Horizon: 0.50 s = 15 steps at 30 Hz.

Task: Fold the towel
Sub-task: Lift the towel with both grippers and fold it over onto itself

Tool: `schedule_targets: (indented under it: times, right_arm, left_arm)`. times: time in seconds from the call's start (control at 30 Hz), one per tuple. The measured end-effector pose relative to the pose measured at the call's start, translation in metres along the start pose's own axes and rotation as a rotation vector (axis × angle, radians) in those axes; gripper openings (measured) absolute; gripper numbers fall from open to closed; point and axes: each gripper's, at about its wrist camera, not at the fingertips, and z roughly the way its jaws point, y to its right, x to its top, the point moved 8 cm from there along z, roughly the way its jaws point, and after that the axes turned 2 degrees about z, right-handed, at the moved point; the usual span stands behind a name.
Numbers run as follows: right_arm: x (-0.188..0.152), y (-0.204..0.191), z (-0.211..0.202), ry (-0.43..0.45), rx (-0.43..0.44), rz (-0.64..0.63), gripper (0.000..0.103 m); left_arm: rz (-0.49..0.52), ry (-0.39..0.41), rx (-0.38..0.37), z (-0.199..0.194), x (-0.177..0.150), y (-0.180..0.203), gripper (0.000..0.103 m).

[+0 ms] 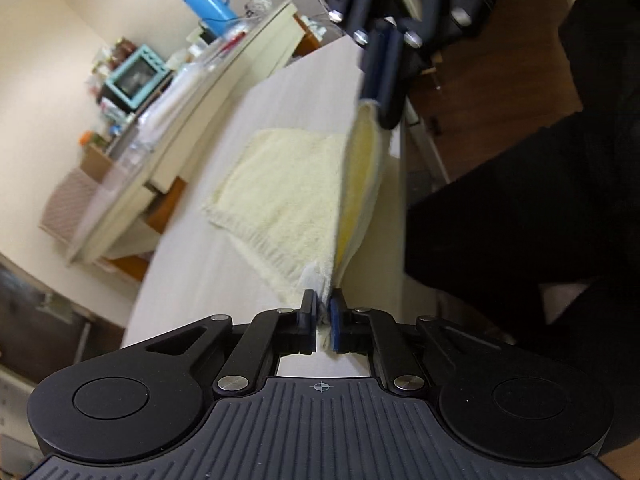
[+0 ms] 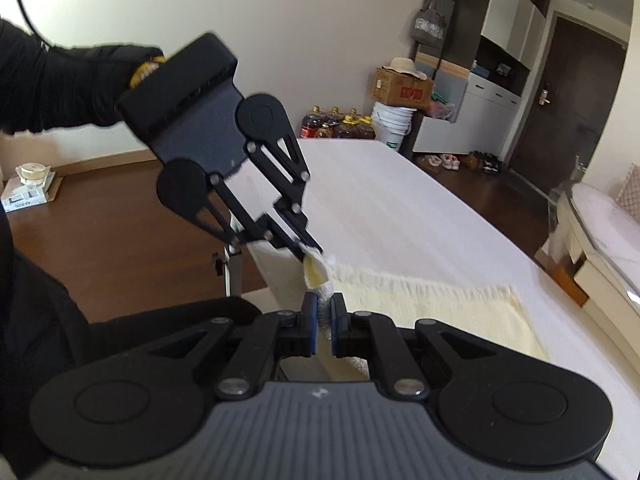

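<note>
Nearest in the left wrist view, the left gripper [image 1: 323, 312] is clenched on a corner of the pale yellow towel [image 1: 280, 188], cloth pinched between its blue pads. In the right wrist view the right gripper [image 2: 324, 316] likewise grips a bunched white-edged corner. The two corners sit close together, lifted just above the towel's near edge, while the rest of the towel lies flat on the white table [image 2: 400, 200], near the table's front edge.

This looks like the carry-over stage of a fold: both near corners are raised and the lifted edge curls up. The next move probably calls for drawing both corners across the towel toward its far fringed edge, keeping them level and apart so the layer lands square, then letting go.

Beyond the towel, past the table's far end, a white bucket [image 2: 394, 124] stands on the floor with a cardboard box [image 2: 402, 88] on top; their contents cannot be seen. Beside the bucket stand bottles of dark liquid [image 2: 340, 126].
</note>
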Motion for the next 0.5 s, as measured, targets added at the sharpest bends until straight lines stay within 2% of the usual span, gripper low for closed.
schedule_targets:
  times: [0.03,0.2,0.23,0.4,0.5]
  right_arm:
    - [-0.003,-0.002,0.002,-0.001,-0.011,0.002,0.015]
    - [-0.017,-0.018,0.006,-0.009,-0.063,-0.001,0.019]
    - [-0.018,-0.021,0.008,-0.013,-0.075,-0.006,0.025]
    - [-0.026,-0.041,0.006,-0.009,-0.102,-0.041,0.036]
    - [-0.033,-0.051,0.002,-0.005,-0.130,-0.081,0.035]
  left_arm:
    - [-0.009,0.002,-0.006,0.000,0.000,-0.001,0.007]
    - [-0.044,0.008,-0.032,-0.001,0.004,-0.006,0.007]
    - [-0.050,0.009,-0.036,-0.002,0.005,-0.007,0.007]
    - [-0.049,0.000,-0.037,-0.012,0.007,-0.002,0.007]
    - [-0.041,0.000,-0.036,-0.017,0.010,0.001,0.007]
